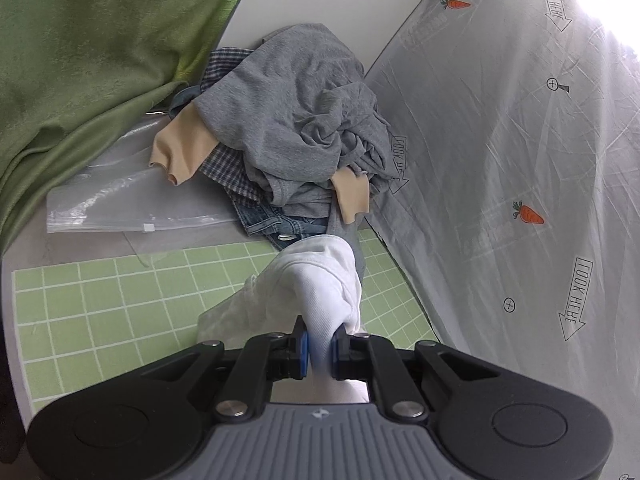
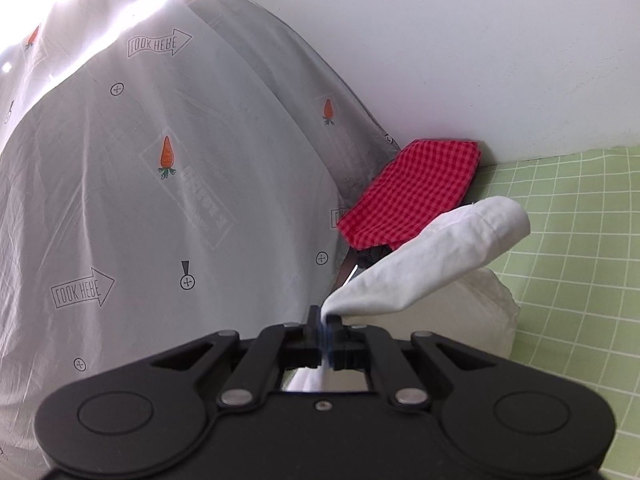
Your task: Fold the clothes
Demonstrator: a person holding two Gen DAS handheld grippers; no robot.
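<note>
The pile of clothes (image 1: 288,132) lies at twelve o'clock from the left gripper (image 1: 320,344), on the table beyond the gridded mat (image 1: 100,300). A plastic zip bag (image 1: 132,208) lies flat at ten o'clock, just beside the pile. A hanging curtain (image 1: 80,60) stands behind the bag; a printed sheet (image 1: 500,140) rises at two o'clock. In the right wrist view, a folded checked cloth (image 2: 416,192) sits at one o'clock from the right gripper (image 2: 324,320), seemingly against the wall (image 2: 480,60), between sheet and mat.
</note>
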